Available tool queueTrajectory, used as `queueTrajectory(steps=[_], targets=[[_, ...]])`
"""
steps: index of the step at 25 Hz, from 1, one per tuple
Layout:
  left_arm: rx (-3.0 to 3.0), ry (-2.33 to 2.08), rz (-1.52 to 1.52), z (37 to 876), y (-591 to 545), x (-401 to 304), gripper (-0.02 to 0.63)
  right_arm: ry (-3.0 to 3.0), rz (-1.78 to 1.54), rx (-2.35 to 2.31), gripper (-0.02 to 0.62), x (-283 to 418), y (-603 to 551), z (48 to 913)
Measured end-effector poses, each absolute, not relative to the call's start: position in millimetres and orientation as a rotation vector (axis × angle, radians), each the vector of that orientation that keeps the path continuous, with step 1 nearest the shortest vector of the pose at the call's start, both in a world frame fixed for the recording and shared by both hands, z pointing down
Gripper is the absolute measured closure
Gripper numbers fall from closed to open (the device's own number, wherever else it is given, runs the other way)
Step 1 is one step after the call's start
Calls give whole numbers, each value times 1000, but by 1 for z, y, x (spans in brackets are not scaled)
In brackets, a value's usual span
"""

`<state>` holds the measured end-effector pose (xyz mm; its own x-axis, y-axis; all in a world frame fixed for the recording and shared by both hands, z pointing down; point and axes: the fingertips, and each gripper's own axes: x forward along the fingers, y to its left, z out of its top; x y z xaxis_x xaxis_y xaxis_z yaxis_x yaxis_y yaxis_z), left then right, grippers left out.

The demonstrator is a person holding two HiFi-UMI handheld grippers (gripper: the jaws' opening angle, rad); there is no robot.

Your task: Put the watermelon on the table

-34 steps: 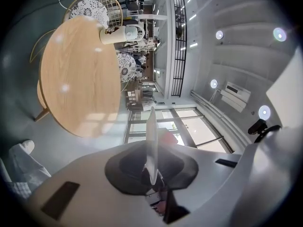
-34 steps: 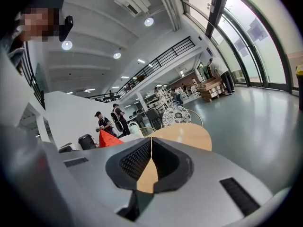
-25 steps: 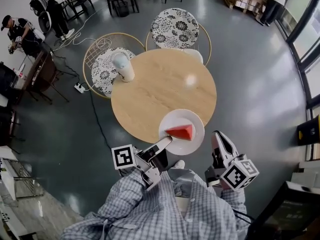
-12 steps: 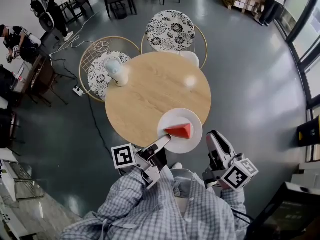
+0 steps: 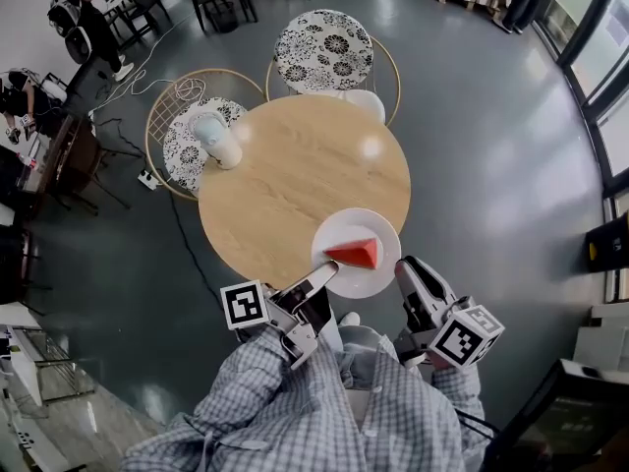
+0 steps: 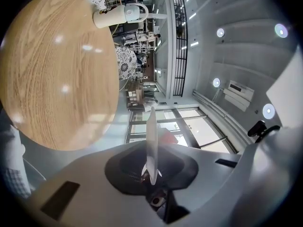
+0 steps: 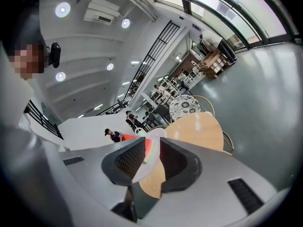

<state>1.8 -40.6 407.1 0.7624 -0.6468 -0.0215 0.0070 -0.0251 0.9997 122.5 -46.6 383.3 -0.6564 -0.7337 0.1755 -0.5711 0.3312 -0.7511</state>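
A red watermelon wedge (image 5: 356, 253) lies on a white plate (image 5: 378, 226) at the near edge of the round wooden table (image 5: 295, 175). My left gripper (image 5: 327, 272) is shut on the plate's near-left rim; in the left gripper view the rim (image 6: 151, 141) stands edge-on between the jaws, the wedge (image 6: 166, 137) behind it. My right gripper (image 5: 406, 268) is at the plate's right rim. Its jaws are opening: in the right gripper view (image 7: 151, 160) the plate rim (image 7: 142, 169) and the wedge (image 7: 149, 148) show between parted pads.
A white jug-like object (image 5: 214, 136) stands at the table's far left. Two round chairs with flowered cushions (image 5: 322, 49) (image 5: 187, 141) sit beyond the table. A cable and power strip (image 5: 149, 177) lie on the grey floor at left. People (image 5: 84, 28) stand far off.
The right gripper's jaws have parted from the plate's rim. The left gripper has shifted slightly with the plate still in it.
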Motion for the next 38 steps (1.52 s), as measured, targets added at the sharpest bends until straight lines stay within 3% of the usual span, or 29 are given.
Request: queueTrajectory(steps=[38], targets=[[1445, -486, -434, 463, -93, 25, 565, 2408, -1349, -1416, 514, 137, -85, 460]])
